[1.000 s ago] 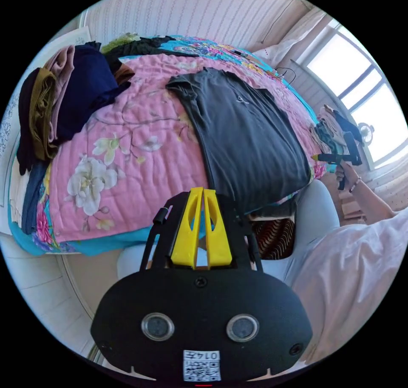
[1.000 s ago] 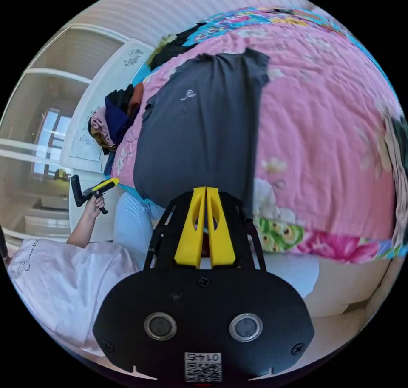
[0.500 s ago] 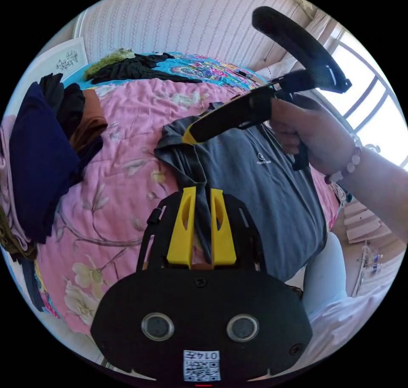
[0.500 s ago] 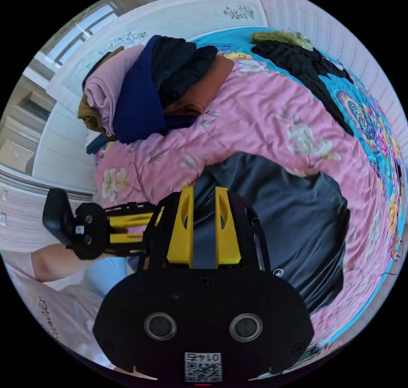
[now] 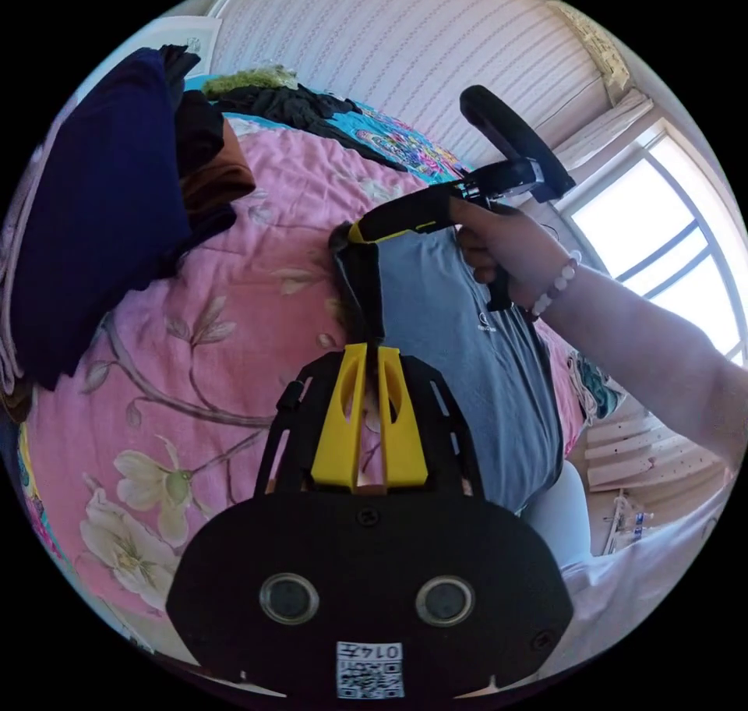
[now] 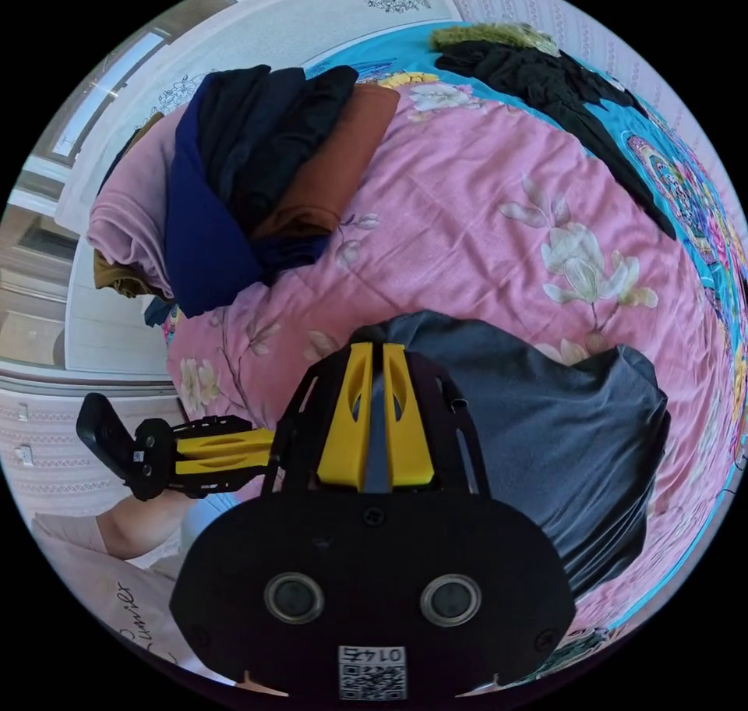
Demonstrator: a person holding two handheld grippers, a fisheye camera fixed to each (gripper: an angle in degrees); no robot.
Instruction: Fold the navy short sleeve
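Left gripper view has the left gripper with its yellow jaws drawn nearly together on a dark bunched strip of the navy short-sleeve cotton shirt, which lies on the pink floral quilted bedspread. Half a second ago these jaws stood apart around that strip, so the pinch is new. Just beyond, the right gripper, held in the person's hand, grips the far end of the same gathered edge, near the sleeve. In the right gripper view its own jaws also sit close on dark cloth, where earlier they were spread wider; the left gripper shows at the left.

A second ago both tools hung off the near edge of the bed with the shirt spread flat. Both ends of one side edge now look secured, so the first lengthwise fold seems ready to begin. The heap of folded clothes lies to the left.
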